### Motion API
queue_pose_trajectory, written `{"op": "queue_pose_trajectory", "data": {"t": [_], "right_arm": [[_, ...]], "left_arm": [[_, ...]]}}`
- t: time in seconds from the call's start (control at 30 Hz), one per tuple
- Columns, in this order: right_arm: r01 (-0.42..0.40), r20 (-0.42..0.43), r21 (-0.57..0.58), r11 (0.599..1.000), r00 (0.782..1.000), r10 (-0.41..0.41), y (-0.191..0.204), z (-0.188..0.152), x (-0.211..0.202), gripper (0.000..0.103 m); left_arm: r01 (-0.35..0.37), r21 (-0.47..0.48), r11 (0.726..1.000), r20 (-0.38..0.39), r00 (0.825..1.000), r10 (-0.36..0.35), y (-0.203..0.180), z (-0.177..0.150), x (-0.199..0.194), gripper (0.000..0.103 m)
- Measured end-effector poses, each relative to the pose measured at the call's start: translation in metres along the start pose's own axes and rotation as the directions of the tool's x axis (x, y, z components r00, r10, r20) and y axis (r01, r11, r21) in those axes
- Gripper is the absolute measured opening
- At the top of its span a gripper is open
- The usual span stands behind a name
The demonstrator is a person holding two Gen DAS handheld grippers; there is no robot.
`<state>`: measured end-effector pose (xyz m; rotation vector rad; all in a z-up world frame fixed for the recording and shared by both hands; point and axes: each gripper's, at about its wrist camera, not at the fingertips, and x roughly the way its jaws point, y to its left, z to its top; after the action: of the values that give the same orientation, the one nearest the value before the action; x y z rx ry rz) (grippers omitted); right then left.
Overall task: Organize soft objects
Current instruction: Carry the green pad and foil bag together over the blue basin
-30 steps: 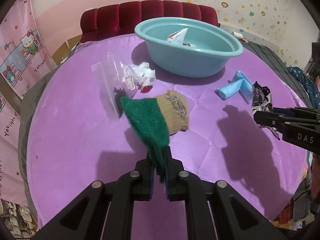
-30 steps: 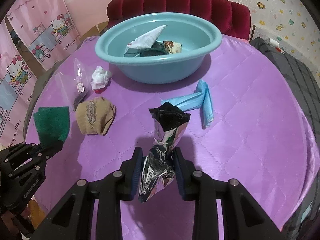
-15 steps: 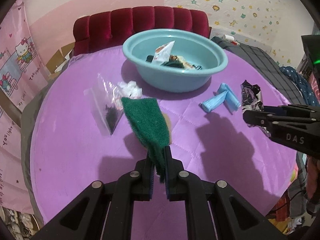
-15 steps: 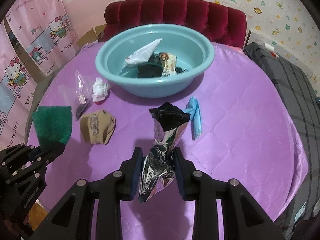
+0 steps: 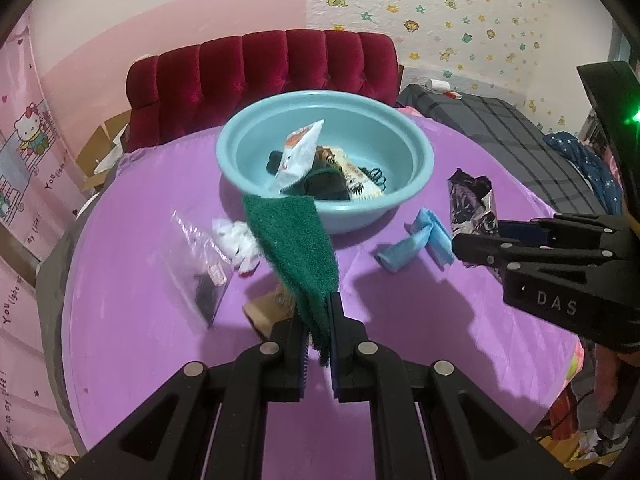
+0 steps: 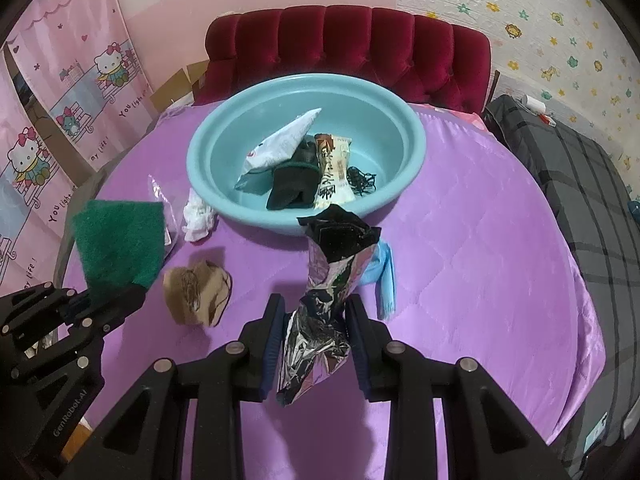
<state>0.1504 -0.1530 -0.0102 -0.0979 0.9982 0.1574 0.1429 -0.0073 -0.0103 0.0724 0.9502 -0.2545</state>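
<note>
Green pad [image 5: 294,248], teal basin [image 6: 404,136], quilted purple cover [image 6: 480,264].

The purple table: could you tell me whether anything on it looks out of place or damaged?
Loose items are strewn beside the basin: a crumpled white wad, a tan sock and a clear bag. The foil packet in the right gripper is torn open and creased.

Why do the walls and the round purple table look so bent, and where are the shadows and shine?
Left wrist view: fisheye lens bows the purple quilted tablecloth and leaves dark corners; the black right gripper casts soft shadows on the cloth. Right wrist view: same bending; the crinkled silver foil bag glints, and the teal plastic basin shades the cloth before it.
</note>
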Motion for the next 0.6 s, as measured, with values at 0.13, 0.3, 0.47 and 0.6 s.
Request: {"op": "queue_pose_trajectory", "data": {"t": [0.13, 0.3, 0.47, 0.6], "right_arm": [[-0.002, 0.001, 0.006, 1.000, 1.000, 0.002, 0.000, 0.015, 0.003, 0.033], [-0.007, 0.009, 0.010, 1.000, 1.000, 0.007, 0.000, 0.035, 0.006, 0.033], [-0.010, 0.013, 0.011, 1.000, 1.000, 0.010, -0.001, 0.057, 0.013, 0.034], [-0.023, 0.017, 0.017, 1.000, 1.000, 0.023, -0.003, 0.074, 0.020, 0.034]], "left_arm": [[0.008, 0.009, 1.000, 0.010, 1.000, -0.008, 0.000, 0.015, 0.005, 0.009], [0.020, 0.022, 1.000, 0.018, 1.000, -0.020, 0.000, 0.035, 0.013, 0.009], [0.036, 0.025, 0.999, 0.023, 0.999, -0.037, 0.000, 0.054, 0.021, 0.009], [0.049, 0.034, 0.998, 0.023, 0.998, -0.050, 0.001, 0.071, 0.030, 0.009]]}}
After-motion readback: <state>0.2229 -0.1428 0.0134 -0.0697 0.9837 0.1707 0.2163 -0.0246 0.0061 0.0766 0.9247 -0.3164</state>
